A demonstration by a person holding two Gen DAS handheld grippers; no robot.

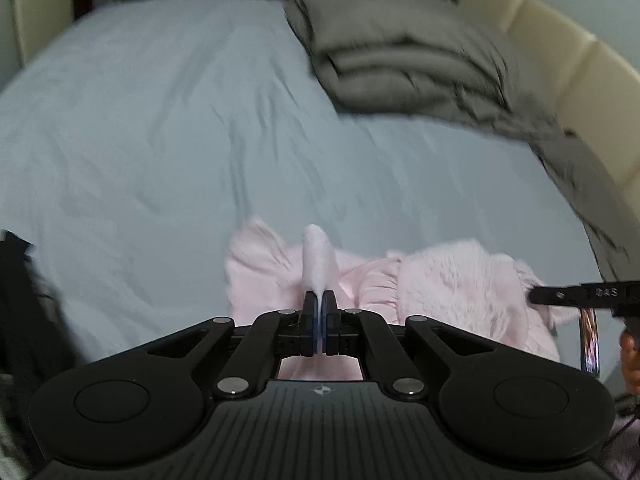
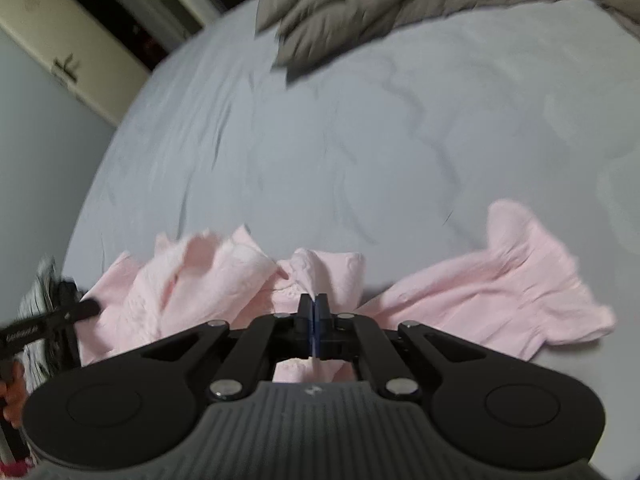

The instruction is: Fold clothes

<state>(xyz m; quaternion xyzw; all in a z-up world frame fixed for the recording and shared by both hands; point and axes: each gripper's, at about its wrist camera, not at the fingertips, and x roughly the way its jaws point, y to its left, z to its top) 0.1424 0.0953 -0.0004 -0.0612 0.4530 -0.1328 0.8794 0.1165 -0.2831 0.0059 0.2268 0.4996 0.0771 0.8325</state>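
The left hand-held gripper is clenched on a fold of the pink garment, a narrow tuft of the fuzzy fabric sticking up from between its closed fingers. The right hand-held gripper is likewise pinched tight on another bunch of the same pink garment, with cloth gathered just ahead of its tips. The garment lies crumpled at the near edge of the bed, spread across the pale blue sheet; one ruffled sleeve stretches out to the right in the right wrist view. Each gripper shows up at the edge of the other's view, so they sit near one another on opposite ends of the bundle. Farther back on the bed rests a grey comforter, folded in thick layers and draped toward the cream headboard. Both views are somewhat blurred, so fine detail of the fabric is hard to make out.
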